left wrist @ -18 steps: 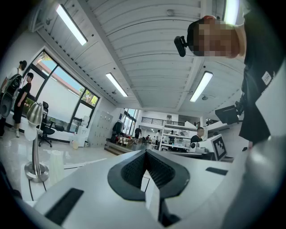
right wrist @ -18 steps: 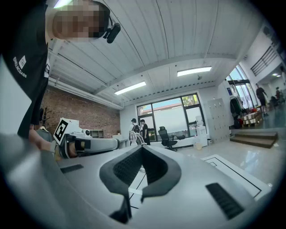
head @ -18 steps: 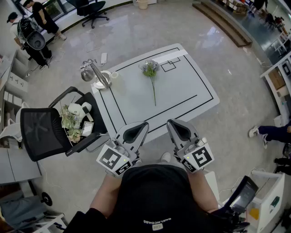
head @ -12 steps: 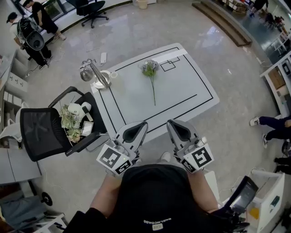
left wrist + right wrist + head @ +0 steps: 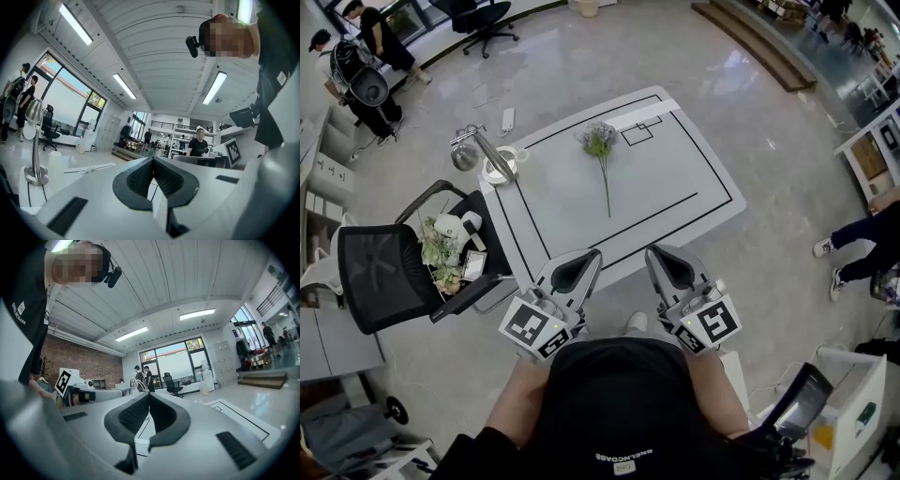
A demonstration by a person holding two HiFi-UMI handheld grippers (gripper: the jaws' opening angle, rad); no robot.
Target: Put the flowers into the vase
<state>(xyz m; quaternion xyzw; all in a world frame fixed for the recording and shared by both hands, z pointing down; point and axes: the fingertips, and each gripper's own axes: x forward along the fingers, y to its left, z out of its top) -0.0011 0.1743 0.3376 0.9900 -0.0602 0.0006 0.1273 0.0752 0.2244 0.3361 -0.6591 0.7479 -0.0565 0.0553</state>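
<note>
Head view: artificial flower [image 5: 602,159] lies flat mid-table [image 5: 675,173]. Translucent vase [image 5: 500,167] stands at the table's left corner, well apart from it. Left gripper [image 5: 591,258] and right gripper [image 5: 654,255] hang at the near edge.
Left gripper view: jaws together, nothing held.
Right gripper view: same, empty.
Best approach: open the jaws first and pinch the stem low, clear of the blossoms.

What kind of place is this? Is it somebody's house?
Not a house, more likely a big open office or lab: a black office chair on a shiny floor, long ceiling lights, and a white table marked with black lines.
</note>
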